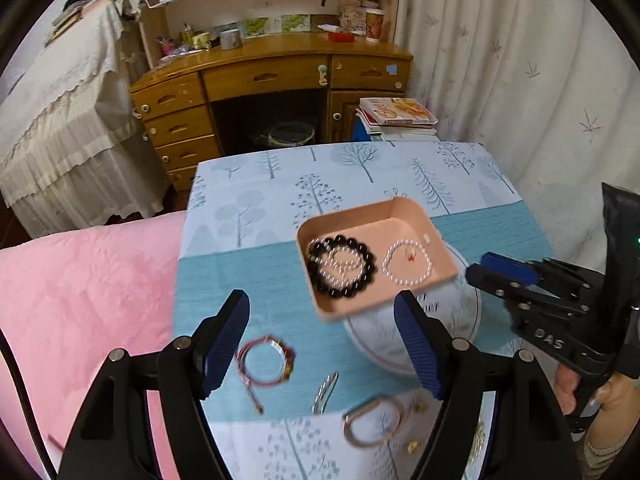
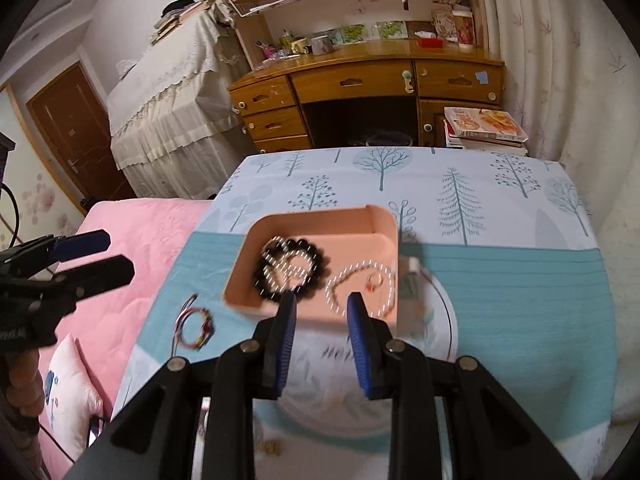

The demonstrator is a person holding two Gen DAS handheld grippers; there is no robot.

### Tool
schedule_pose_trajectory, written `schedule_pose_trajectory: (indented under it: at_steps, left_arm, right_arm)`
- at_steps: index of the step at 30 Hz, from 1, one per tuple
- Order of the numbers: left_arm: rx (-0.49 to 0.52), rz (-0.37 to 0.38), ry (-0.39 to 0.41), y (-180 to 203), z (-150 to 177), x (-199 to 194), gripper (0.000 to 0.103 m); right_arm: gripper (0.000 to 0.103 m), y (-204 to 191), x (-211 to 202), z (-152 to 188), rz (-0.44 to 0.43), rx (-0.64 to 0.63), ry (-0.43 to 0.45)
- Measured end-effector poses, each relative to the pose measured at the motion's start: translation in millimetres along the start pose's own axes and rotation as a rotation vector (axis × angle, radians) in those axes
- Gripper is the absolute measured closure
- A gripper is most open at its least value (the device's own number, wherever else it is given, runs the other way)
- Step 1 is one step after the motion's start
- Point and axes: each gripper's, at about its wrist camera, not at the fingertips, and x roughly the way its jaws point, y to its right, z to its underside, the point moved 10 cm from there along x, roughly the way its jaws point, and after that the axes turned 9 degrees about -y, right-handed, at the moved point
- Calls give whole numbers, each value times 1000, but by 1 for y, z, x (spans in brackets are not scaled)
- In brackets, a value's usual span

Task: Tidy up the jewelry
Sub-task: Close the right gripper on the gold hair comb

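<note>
On the surface [image 1: 248, 276], covered by a blue cloth printed with trees, a pink tray [image 1: 434, 248] sits partly over a white patterned plate [image 1: 460, 312], overlapping the plate's far left part. Inside the tray a black bead bracelet [image 1: 366, 270] lies on the left with a string of small white beads [image 1: 340, 260] coiled inside its ring, and a white bead bracelet [image 1: 408, 262] lies on the right around a small red piece [image 1: 411, 257]. Nearer than the tray, on the bare cloth, lie a red cord bracelet [image 1: 264, 360], a silver hair clip [image 1: 325, 392] and a rose-gold bangle [image 1: 370, 424], with a few small gold pieces [image 1: 413, 446] beside the bangle; all are blurred.

The left gripper [image 1: 322, 340] hangs above these loose items with its fingers [image 1: 416, 344] wide apart and nothing between them. The right gripper [image 2: 321, 340] is over the near edge of the tray, its fingers [image 2: 360, 344] apart and holding nothing; in the left wrist view it shows at the tray's right side. A pink bed cover [image 1: 80, 300] lies to the left of the surface, and a wooden desk [image 1: 272, 76] with drawers stands behind it
</note>
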Motion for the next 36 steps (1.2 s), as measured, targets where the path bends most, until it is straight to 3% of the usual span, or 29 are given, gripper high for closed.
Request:
schedule_pose_trajectory:
  at_steps: [6, 11, 19, 27, 36]
  left_arm:
    - [10, 3, 70, 8, 40, -35, 24]
    - [-6, 27, 86, 19, 81, -39, 23]
    - [-95, 17, -12, 24, 154, 5, 23]
    - [-155, -15, -78, 21, 193, 33, 23]
    - [-177, -10, -109, 12, 213, 47, 22]
  right_arm:
    - [77, -7, -30, 41, 2, 1, 4]
    - [77, -9, -46, 85, -26, 31, -19]
    - [77, -21, -33, 147, -91, 83, -118]
    - [76, -32, 2, 182, -162, 182, -258]
    - [74, -38, 26, 199, -89, 220, -330]
